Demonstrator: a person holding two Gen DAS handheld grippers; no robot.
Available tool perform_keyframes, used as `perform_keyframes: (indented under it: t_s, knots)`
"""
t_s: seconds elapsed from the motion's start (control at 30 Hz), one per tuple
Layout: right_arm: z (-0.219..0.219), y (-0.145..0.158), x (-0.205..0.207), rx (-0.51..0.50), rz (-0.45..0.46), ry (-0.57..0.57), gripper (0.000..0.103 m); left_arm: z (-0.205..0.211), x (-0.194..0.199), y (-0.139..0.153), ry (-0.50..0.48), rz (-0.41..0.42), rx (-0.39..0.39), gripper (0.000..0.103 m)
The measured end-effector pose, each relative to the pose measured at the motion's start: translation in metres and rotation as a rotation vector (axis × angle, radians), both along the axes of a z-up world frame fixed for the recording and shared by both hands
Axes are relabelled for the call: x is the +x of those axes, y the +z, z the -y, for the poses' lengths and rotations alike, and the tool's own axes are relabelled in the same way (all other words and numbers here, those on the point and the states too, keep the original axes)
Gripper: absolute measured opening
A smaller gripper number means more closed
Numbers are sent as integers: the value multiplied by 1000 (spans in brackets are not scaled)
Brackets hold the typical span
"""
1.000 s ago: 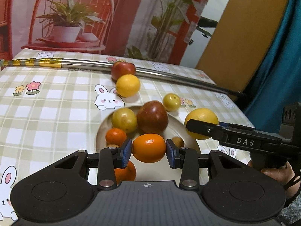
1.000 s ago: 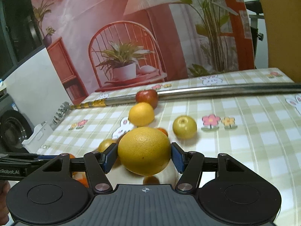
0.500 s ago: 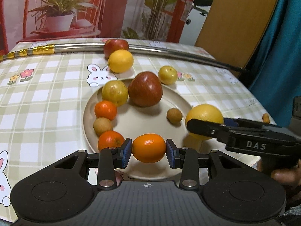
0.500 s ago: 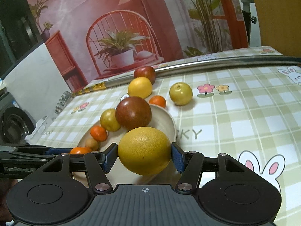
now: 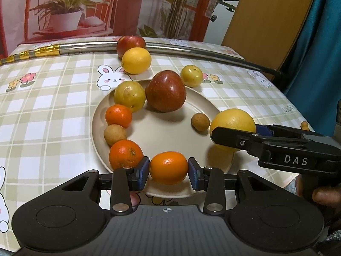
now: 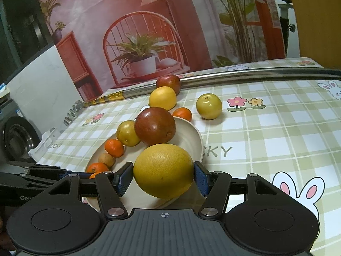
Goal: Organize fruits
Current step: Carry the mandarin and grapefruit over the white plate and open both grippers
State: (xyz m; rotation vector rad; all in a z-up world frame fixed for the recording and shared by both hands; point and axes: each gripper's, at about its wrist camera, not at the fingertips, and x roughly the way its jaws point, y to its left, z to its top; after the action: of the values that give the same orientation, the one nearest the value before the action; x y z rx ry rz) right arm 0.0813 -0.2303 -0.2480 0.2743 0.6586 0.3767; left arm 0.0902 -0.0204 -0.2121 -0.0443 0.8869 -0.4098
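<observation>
The left claw [image 5: 168, 170] was clamped on a small orange [image 5: 168, 167], its blue pads pressed to both sides of the fruit, holding it above the near rim of a beige plate [image 5: 162, 132]. The right claw [image 6: 163, 176], seen from its own camera, gripped a large yellow grapefruit [image 6: 163, 170] the same way, above the plate's right edge; part of a hand [image 5: 326, 196] showed behind its black frame.

On the plate, two mandarins [image 5: 118, 115] and a brown longan [image 5: 115, 134] curved along the left rim, with a yellow-green fruit [image 5: 129, 95] touching a big dark-red apple [image 5: 165, 91] at the far side. A second longan [image 5: 200, 122] lay alone toward the right.

Beyond the plate, on the counter [image 5: 53, 98] with its checked rabbit-print cloth, sat a lemon [image 5: 136, 60] just in front of a red apple [image 5: 131, 44], and another yellow-green fruit [image 5: 191, 75] off the plate's far right rim. The right view showed one more mandarin [image 6: 182, 114] behind the plate. A steel pole [image 5: 191, 50] with a gold-banded end crossed the counter's far edge.
</observation>
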Motion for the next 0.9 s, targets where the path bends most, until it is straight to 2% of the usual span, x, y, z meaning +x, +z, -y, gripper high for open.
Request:
perform_keyframes:
  t_s: [0.67,0.9]
  knots:
    - [-3,-2,1,-22,2,18,57,-1,1,-7,-1,-23,-13,42]
    - [-4,-2,1,-42,9,28,57,-4,-1,-3,8,-4,-38,46]
